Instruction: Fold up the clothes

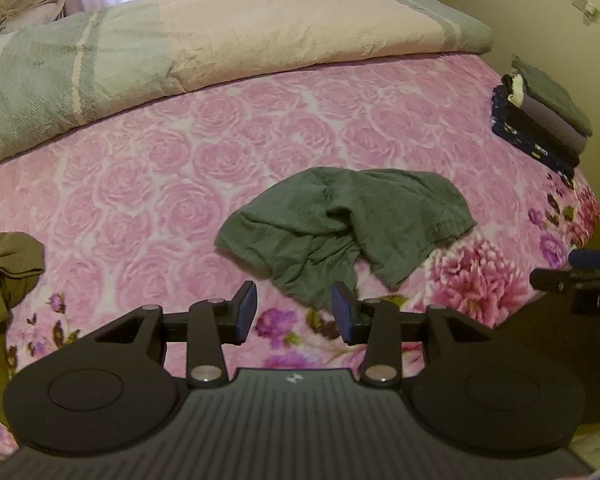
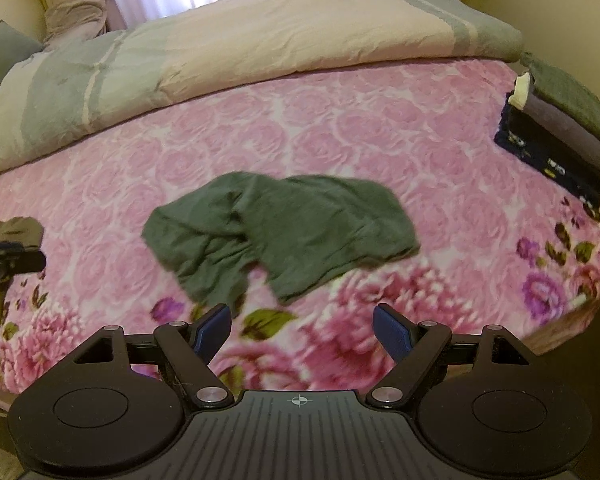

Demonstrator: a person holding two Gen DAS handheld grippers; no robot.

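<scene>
A crumpled dark green garment (image 1: 340, 224) (image 2: 276, 232) lies loose in the middle of the pink rose-patterned bedspread (image 1: 180, 168) (image 2: 340, 132). My left gripper (image 1: 294, 312) hovers just short of its near edge, open, nothing between the blue pads. My right gripper (image 2: 302, 332) hangs over the flowered near part of the spread, jaws wide and open, also short of the garment's near corner. Each gripper shows at the edge of the other's view: the right gripper (image 1: 572, 276) and the left gripper (image 2: 8, 258).
A stack of folded clothes (image 1: 540, 116) (image 2: 560, 132) sits at the bed's right edge. An olive-brown garment (image 1: 4, 268) (image 2: 16, 228) lies bunched at the left edge. A folded green and cream duvet (image 1: 220, 48) (image 2: 240, 52) fills the far side by the curtained window.
</scene>
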